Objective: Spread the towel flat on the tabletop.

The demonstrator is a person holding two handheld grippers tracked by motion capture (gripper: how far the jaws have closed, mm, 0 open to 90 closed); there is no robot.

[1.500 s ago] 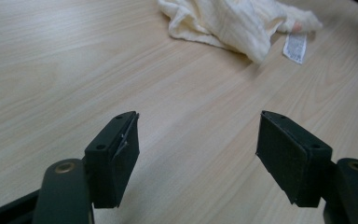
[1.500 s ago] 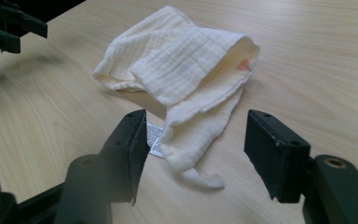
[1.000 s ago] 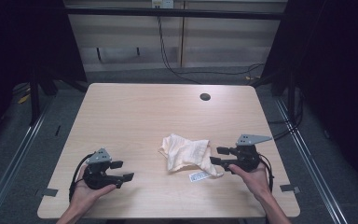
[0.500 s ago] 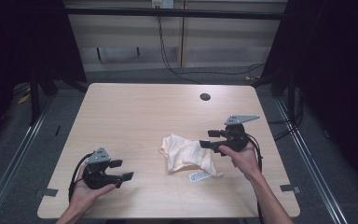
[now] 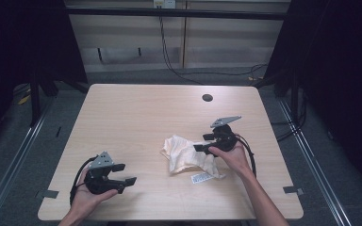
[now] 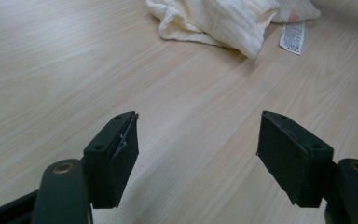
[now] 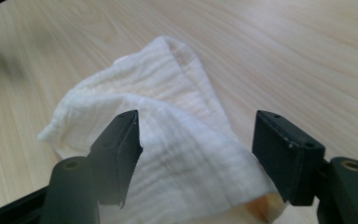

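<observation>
Wooden table (image 5: 136,117) bears crumpled cloth (image 5: 184,153); right gripper (image 5: 206,142) gapes over it.

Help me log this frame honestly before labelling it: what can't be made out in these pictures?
- White label beside the cloth: print too small in the high view, blurred in the left gripper view.
- Cloth's near edge: cut off by the bottom of the right gripper view, partly behind the right gripper.
- Dark round spot on the table: hole or object, unclear.
</observation>
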